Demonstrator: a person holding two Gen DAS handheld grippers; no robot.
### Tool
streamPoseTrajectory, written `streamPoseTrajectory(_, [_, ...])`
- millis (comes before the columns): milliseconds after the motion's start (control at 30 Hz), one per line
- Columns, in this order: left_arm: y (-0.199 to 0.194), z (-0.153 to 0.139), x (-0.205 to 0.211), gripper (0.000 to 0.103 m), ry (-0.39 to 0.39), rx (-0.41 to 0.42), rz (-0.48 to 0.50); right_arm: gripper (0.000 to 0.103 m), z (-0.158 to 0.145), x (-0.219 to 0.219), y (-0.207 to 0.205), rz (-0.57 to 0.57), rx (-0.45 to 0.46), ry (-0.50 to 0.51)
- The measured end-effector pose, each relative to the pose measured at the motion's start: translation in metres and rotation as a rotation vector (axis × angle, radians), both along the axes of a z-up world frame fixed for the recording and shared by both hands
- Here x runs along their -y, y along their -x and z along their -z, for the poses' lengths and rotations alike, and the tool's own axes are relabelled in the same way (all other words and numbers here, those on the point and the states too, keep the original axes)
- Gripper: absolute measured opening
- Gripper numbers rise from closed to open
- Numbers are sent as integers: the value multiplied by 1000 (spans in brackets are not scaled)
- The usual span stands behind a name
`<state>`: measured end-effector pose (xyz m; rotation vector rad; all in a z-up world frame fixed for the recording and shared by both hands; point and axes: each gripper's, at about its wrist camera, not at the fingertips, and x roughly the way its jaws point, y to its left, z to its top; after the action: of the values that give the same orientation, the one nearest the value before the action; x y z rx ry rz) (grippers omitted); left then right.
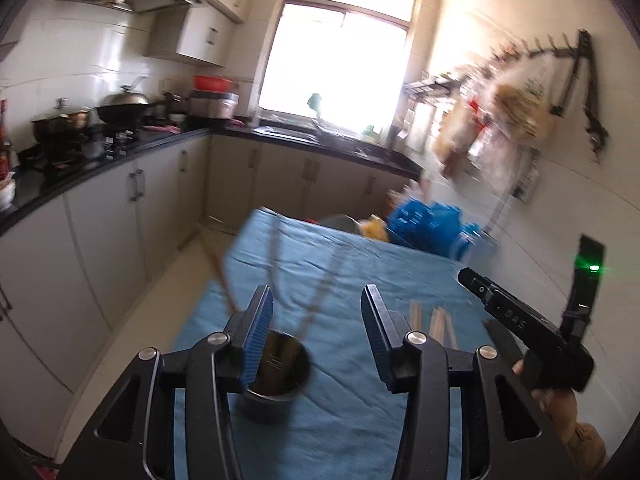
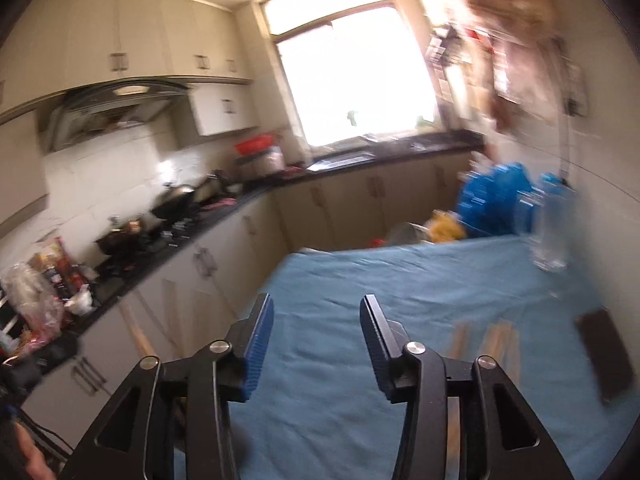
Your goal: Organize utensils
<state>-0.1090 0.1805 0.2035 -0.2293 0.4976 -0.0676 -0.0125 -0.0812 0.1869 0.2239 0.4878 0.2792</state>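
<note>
My left gripper (image 1: 318, 308) is open above a blue tablecloth (image 1: 340, 408). A steel cup (image 1: 276, 380) stands just below its left finger. Blurred thin utensils (image 1: 320, 296) lean up out of the cup, and one of them crosses the gap between the jaws without touching the pads. Several wooden chopsticks (image 1: 436, 320) lie on the cloth to the right. My right gripper (image 2: 316, 320) is open over the bare cloth with nothing between its fingers. The same wooden chopsticks (image 2: 492, 340) lie blurred to its right.
A hand (image 1: 556, 400) holds the right gripper at the right edge of the left wrist view. A dark flat slab (image 2: 604, 356), a clear bottle (image 2: 552, 232) and a blue bag (image 2: 492, 204) sit along the wall side. Kitchen counters (image 1: 120, 156) run along the left.
</note>
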Motion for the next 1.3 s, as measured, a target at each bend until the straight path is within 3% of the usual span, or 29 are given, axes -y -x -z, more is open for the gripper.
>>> streamPoseTrajectory(200, [-21,37,69,46,12,-114,173,50,58,91,0,136,-223,53])
streamPoseTrajectory(333, [-50,71,106,46,33,-213,254,50,98,118,0,112,-359,61])
streamPoseTrajectory(433, [-77,99,128,46,18,-276,272,49,119,122,-1,86,-411,52])
streamPoseTrajectory(567, [-120,139,153,44,-9,-370,296,49,138,119,-4,44,-437,62])
streamPoseTrajectory(700, [-145,166,168,35,-16,-444,330,49,149,112,-7,10,-447,94])
streamPoseTrajectory(767, [-152,178,177,29,-39,-462,347,49,153,111,-4,6,-432,111])
streamPoseTrajectory(833, [-161,186,183,15,-70,-481,349,47,152,108,-6,1,-423,140])
streamPoseTrajectory(1100, [-171,190,186,12,-82,-470,361,31,153,101,-16,6,-413,227])
streamPoseTrajectory(1267, [-170,189,188,12,-112,-469,363,30,153,92,-23,17,-413,309])
streamPoseTrajectory(1300, [-168,188,188,12,-129,-468,352,24,153,91,-25,25,-414,323])
